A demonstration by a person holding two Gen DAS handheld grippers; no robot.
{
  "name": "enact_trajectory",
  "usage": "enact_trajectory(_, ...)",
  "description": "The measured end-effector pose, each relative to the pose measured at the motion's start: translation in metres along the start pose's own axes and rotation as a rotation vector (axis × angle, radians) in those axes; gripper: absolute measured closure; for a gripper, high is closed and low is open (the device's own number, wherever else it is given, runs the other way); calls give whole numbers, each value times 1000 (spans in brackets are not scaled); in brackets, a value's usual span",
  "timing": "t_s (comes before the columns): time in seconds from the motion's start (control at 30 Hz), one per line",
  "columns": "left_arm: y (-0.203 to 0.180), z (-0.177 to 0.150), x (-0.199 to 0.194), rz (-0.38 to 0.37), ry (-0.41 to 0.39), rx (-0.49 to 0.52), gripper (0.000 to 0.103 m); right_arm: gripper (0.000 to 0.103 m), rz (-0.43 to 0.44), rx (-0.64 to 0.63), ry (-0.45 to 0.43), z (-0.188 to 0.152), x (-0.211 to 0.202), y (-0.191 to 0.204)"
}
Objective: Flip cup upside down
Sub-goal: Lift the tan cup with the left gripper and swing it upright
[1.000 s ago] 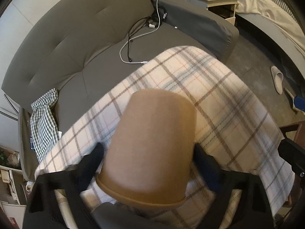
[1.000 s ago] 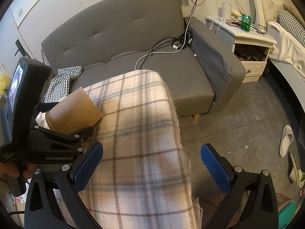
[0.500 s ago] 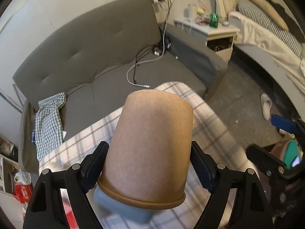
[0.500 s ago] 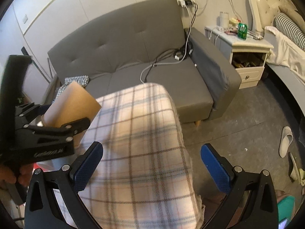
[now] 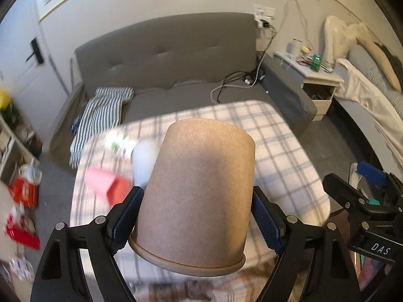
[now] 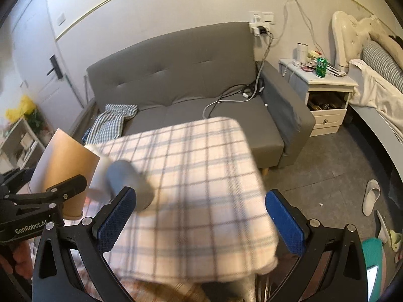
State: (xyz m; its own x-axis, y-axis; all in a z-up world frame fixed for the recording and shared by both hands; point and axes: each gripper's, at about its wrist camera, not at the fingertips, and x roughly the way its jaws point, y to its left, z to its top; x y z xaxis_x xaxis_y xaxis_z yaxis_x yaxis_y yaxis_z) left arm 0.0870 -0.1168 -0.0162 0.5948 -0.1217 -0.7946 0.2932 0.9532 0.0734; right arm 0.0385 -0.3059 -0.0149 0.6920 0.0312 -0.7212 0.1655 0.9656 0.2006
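Note:
A brown paper cup (image 5: 199,196) is held in my left gripper (image 5: 196,214), base pointing away from the camera and rim toward it, above the plaid-covered table (image 5: 284,156). The blue pads press its sides near the rim. In the right wrist view the cup (image 6: 65,168) shows at the far left, tilted, in the left gripper (image 6: 50,201). My right gripper (image 6: 201,216) is open and empty over the plaid cloth (image 6: 201,176). It also shows at the right edge of the left wrist view (image 5: 370,191).
A blurred blue-grey cup (image 6: 128,183), a pink-red object (image 5: 105,183) and a white bottle (image 5: 121,143) lie on the table's left side. A grey sofa (image 6: 191,80) with cables stands behind; a white nightstand (image 6: 322,90) and bed are at right.
The left gripper has lifted and pulled back with the cup, so more of the room and table shows. The right gripper has also drawn back; it stays open.

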Motion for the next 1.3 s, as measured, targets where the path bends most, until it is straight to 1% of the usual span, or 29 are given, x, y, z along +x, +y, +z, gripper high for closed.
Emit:
enact_trajectory(0.13,23,-44,13,-1,50,-79,17,0,20,-69,24,-21,0,32)
enact_trajectory(0.23,34,-64,29,6,97,-120,17,0,17,-110,40,-32,6,48)
enact_trajectory(0.37,38,-72,50,6,137,-149,17,0,15,-128,67,-40,19,56)
enact_trajectory(0.53,35,-78,73,6,173,-147,17,0,2,-119,109,-47,40,50)
enact_trajectory(0.63,29,-77,81,11,169,-123,14,0,-18,-120,116,-50,49,45)
enact_trajectory(0.7,26,-75,83,7,160,-107,14,0,-18,-124,121,-49,52,43)
enact_trajectory(0.87,26,-71,85,2,173,-124,13,0,-15,-110,130,-48,59,37)
enact_trajectory(0.93,28,-69,82,-6,164,-133,13,0,-13,-109,130,-48,59,36)
enact_trajectory(1.03,30,-64,70,-15,129,-141,13,0,-12,-106,124,-46,58,36)
enact_trajectory(1.2,38,-53,39,-33,51,-153,13,0,-11,-115,103,-42,47,41)
enact_trajectory(1.3,46,-49,13,-38,-21,-161,13,0,-8,-124,89,-39,35,48)
